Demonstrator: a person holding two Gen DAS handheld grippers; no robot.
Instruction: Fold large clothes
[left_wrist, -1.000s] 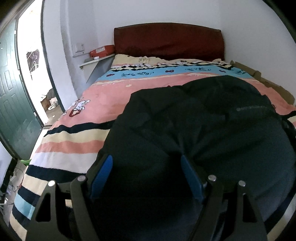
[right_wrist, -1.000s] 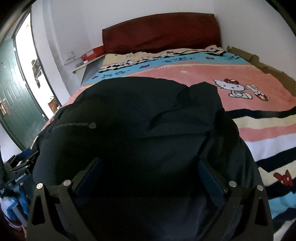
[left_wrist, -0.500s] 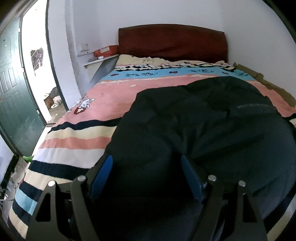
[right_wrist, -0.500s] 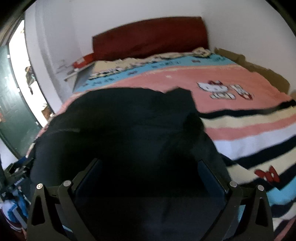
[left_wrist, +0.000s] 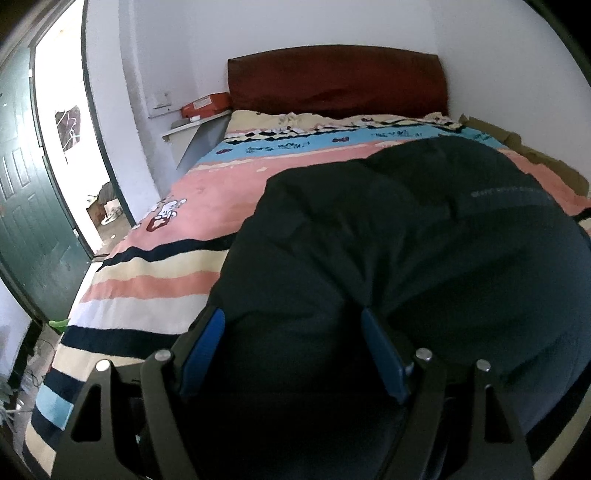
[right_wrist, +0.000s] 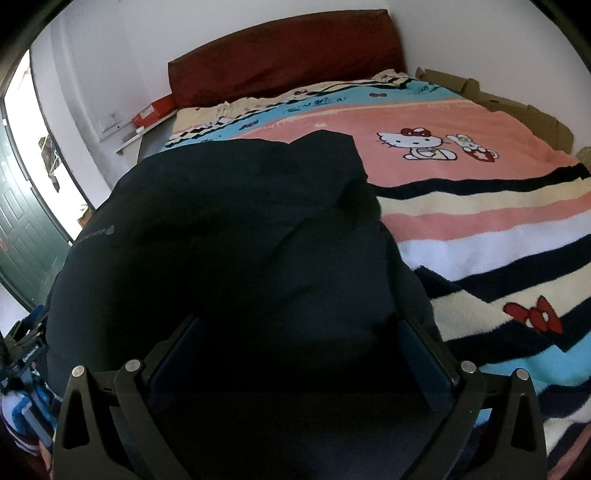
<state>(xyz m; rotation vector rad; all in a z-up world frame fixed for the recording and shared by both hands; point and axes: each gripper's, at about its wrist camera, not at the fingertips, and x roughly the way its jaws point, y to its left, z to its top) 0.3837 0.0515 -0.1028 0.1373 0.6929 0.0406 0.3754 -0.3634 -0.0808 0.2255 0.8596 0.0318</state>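
The black coat (left_wrist: 406, 258) lies on the bed (right_wrist: 480, 229). Both tongs, left (left_wrist: 293, 350) and right (right_wrist: 299, 354), stand wide with coat bulging between. The right one has slid sideways, so folding looks under way.

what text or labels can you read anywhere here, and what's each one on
None reads clearly.
Pale line of lettering on the black jacket: too blurred to read.
Dark writing on the blue stripe of the blanket: too small to read.
Label on the red box by the headboard: too small to read.
White lettering on the left tongs, at the right view's edge: not legible.
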